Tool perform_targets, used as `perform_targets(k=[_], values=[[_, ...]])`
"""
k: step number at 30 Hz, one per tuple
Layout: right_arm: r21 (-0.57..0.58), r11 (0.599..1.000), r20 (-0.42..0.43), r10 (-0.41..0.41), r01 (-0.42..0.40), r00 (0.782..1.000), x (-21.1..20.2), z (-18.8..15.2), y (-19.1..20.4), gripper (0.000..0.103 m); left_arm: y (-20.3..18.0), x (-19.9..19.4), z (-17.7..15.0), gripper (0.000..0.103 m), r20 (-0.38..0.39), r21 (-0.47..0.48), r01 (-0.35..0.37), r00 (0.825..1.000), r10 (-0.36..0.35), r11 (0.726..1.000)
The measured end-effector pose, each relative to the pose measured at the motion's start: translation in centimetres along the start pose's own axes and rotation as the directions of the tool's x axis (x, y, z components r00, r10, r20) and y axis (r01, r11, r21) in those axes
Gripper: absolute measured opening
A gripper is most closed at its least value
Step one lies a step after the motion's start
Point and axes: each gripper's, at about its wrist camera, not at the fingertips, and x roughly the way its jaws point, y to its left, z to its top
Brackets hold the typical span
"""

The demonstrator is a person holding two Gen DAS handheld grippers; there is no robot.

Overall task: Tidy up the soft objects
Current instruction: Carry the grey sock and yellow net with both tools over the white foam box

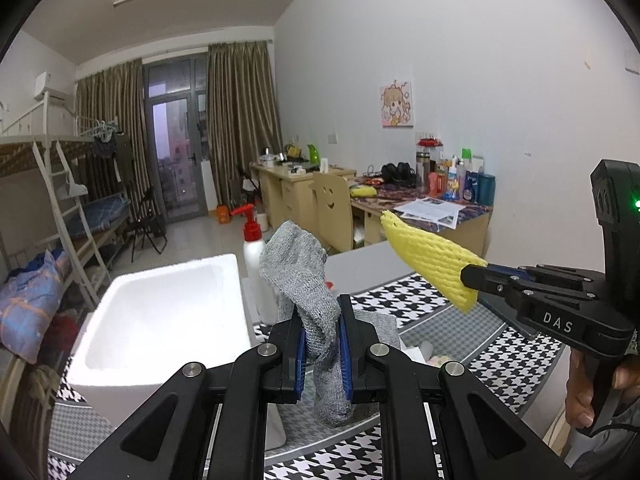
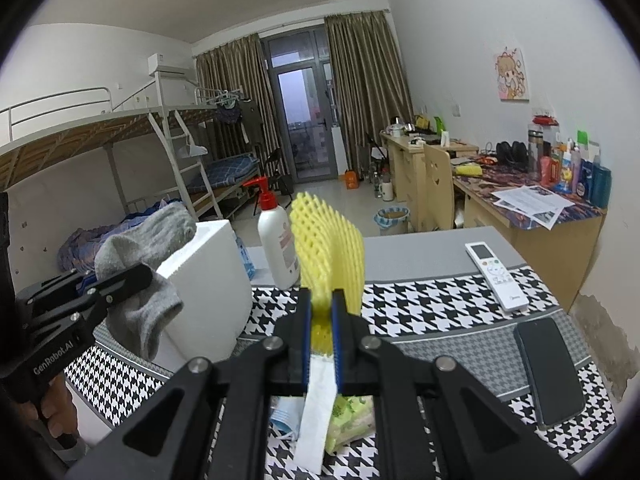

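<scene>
Left gripper (image 1: pixel 322 344) clamping grey sock (image 1: pixel 304 280); right gripper (image 2: pixel 322 340) pinching yellow foam net (image 2: pixel 326 240). Risk: limp sock snagging the foam box (image 1: pixel 160 320) rim, slipping free.

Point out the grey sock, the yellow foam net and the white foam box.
grey sock (image 1: pixel 298 276): left wrist view, its upper part above the fingers.
yellow foam net (image 2: pixel 326 240): right wrist view, middle of the mesh.
white foam box (image 1: pixel 120 376): left wrist view, its near front wall.
</scene>
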Motion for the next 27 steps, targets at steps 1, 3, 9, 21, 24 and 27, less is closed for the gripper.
perform_targets(k=[1,3,9,21,24,27], values=[[-0.002,1.000,0.001,0.000,0.000,1.000,0.1,0.0,0.1,0.012,0.1,-0.1,0.1,0.014,0.004,0.001,-0.003,1.000,0.003,1.000],[-0.005,1.000,0.002,0.006,-0.006,1.000,0.1,0.2,0.4,0.012,0.5,-0.3,0.2,0.014,0.012,-0.007,-0.011,1.000,0.011,1.000],[-0.017,1.000,0.009,0.021,-0.021,1.000,0.3,0.8,1.3,0.012,1.6,-0.7,0.4,0.014,0.032,-0.024,-0.028,0.999,0.029,0.999],[-0.041,0.997,0.021,0.065,-0.064,0.998,1.2,1.5,3.3,0.012,3.7,-1.5,0.7,0.014,0.052,-0.039,-0.081,0.995,0.083,0.996],[-0.047,0.996,0.018,0.077,-0.076,0.997,1.6,1.7,3.7,0.012,4.1,-1.7,0.8,0.014,0.057,-0.042,-0.094,0.994,0.097,0.995],[-0.050,0.995,0.015,0.087,-0.086,0.996,1.8,1.8,4.1,0.012,4.6,-1.6,0.8,0.014,0.055,-0.055,-0.108,0.992,0.111,0.993]])
